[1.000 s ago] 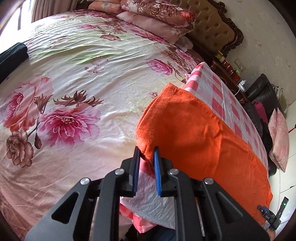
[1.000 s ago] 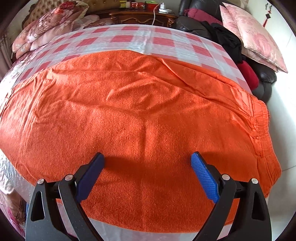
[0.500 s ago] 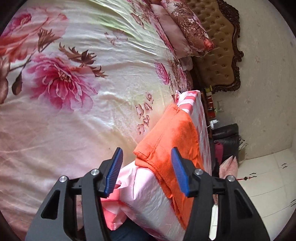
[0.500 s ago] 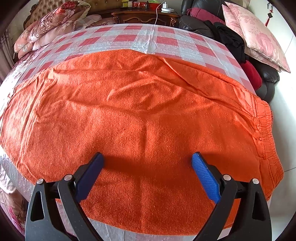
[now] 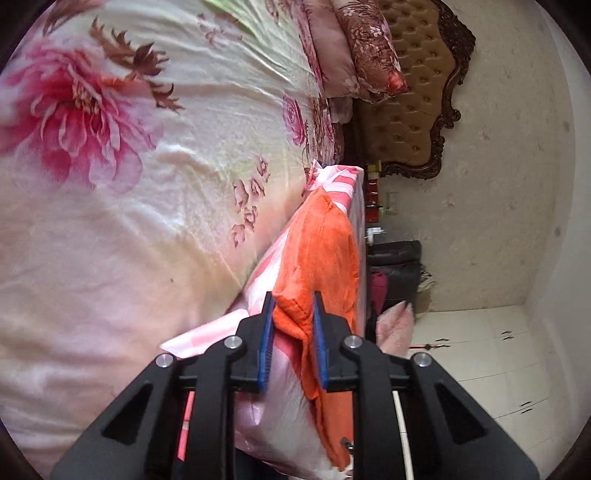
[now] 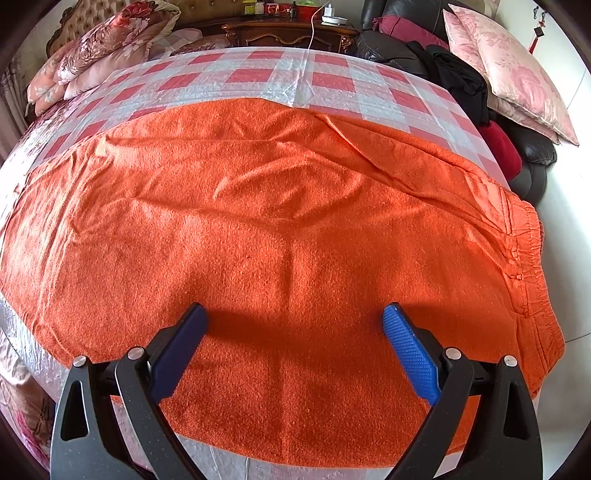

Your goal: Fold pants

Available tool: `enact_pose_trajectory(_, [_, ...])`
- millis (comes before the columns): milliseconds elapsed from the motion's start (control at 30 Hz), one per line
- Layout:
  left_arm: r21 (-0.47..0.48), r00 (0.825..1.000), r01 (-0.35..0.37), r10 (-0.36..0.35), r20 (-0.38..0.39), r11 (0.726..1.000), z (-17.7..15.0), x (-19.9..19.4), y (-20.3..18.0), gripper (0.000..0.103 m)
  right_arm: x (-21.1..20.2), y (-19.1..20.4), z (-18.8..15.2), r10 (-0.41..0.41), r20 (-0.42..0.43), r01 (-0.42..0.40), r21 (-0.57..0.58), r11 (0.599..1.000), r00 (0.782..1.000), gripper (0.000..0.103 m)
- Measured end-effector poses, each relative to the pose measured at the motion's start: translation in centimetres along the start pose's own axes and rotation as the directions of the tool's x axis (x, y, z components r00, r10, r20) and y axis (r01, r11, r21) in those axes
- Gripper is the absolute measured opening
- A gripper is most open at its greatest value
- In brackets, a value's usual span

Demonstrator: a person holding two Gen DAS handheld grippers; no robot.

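Orange pants (image 6: 280,229) lie spread flat on a red-and-white checked plastic sheet (image 6: 332,79), waistband at the right. My right gripper (image 6: 295,317) is open wide, its blue pads resting low over the pants' near half. In the left wrist view the scene is rolled sideways. My left gripper (image 5: 293,310) has its blue pads closed around the corner of the orange pants (image 5: 325,251) at the leg end, at the sheet's edge (image 5: 273,258).
A floral bedspread (image 5: 110,184) covers the bed to the left of the sheet. Floral pillows (image 6: 103,48) and a tufted headboard (image 5: 406,92) are at the head. A wooden nightstand (image 6: 288,33), dark sofa with clothes (image 6: 454,77) and pink cushions (image 6: 509,70) stand beyond.
My left gripper let go of the pants' edge, rolled sideways, opened, then closed on the pants' corner. My right gripper stayed open and hardly moved.
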State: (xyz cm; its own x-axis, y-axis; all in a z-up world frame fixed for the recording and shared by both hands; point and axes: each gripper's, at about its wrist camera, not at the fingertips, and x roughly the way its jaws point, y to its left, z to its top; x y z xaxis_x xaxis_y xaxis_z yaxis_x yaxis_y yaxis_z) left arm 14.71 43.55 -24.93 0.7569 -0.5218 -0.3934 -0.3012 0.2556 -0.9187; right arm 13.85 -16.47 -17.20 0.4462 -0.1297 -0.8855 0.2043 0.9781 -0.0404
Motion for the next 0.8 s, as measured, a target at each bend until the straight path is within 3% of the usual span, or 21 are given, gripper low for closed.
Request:
enact_pose_trajectory(100, [0.105,0.993,-0.117,0.113,0.039,0.988,0.0,-0.6,-2.6,0.013,0.0,-0.1,0.0,0.004,-0.001,-0.004,-0.001,1.000,1.000,0.092])
enact_pose_trajectory(200, [0.199,0.975,-0.219,0.204,0.094,0.955,-0.4,-1.1,-5.5,0.010,0.0,-0.1,0.0,0.006,0.001,-0.006,0.001,1.000,1.000,0.092])
enact_pose_trajectory(333, [0.350,0.929,-0.367,0.326,0.174,0.862,-2.1,-0.5,-10.2,0.010,0.0,-0.2,0.0,0.011,0.003,-0.011,0.004,1.000,1.000,0.093])
enact_pose_trajectory(400, [0.421,0.896,-0.444,0.382,0.228,0.791,-3.3,-0.1,-12.7,0.010,0.0,-0.3,0.0,0.019,0.005,-0.019,0.007,1.000,1.000,0.093])
enact_pose_trajectory(500, [0.572,0.814,-0.577,0.465,0.347,0.583,-6.5,1.8,-17.9,0.009,0.1,-0.5,0.0,0.031,0.006,-0.031,0.009,0.999,1.000,0.094])
enact_pose_trajectory(567, [0.678,0.767,-0.624,0.471,0.435,0.390,-10.5,4.4,-22.0,0.009,0.2,-0.7,0.0,0.036,0.003,-0.036,0.016,0.999,0.999,0.096])
enact_pose_trajectory(600, [0.727,0.757,-0.623,0.457,0.467,0.288,-12.9,6.1,-23.8,0.009,0.3,-0.8,0.0,0.042,0.004,-0.042,0.019,0.999,0.999,0.096])
enact_pose_trajectory(700, [0.837,0.779,-0.546,0.392,0.489,0.041,-21.1,11.5,-27.5,0.009,0.3,-0.9,0.0,0.048,0.002,-0.048,0.020,0.999,0.999,0.097])
enact_pose_trajectory(733, [0.872,0.802,-0.486,0.371,0.469,-0.051,-24.8,13.5,-27.9,0.009,0.3,-0.9,0.1,0.051,-0.003,-0.051,0.018,0.999,0.999,0.097])
enact_pose_trajectory(800, [0.898,0.829,-0.399,0.345,0.440,-0.186,-30.8,16.3,-27.2,0.009,0.1,-1.2,0.1,0.050,-0.007,-0.050,0.025,0.998,0.999,0.097])
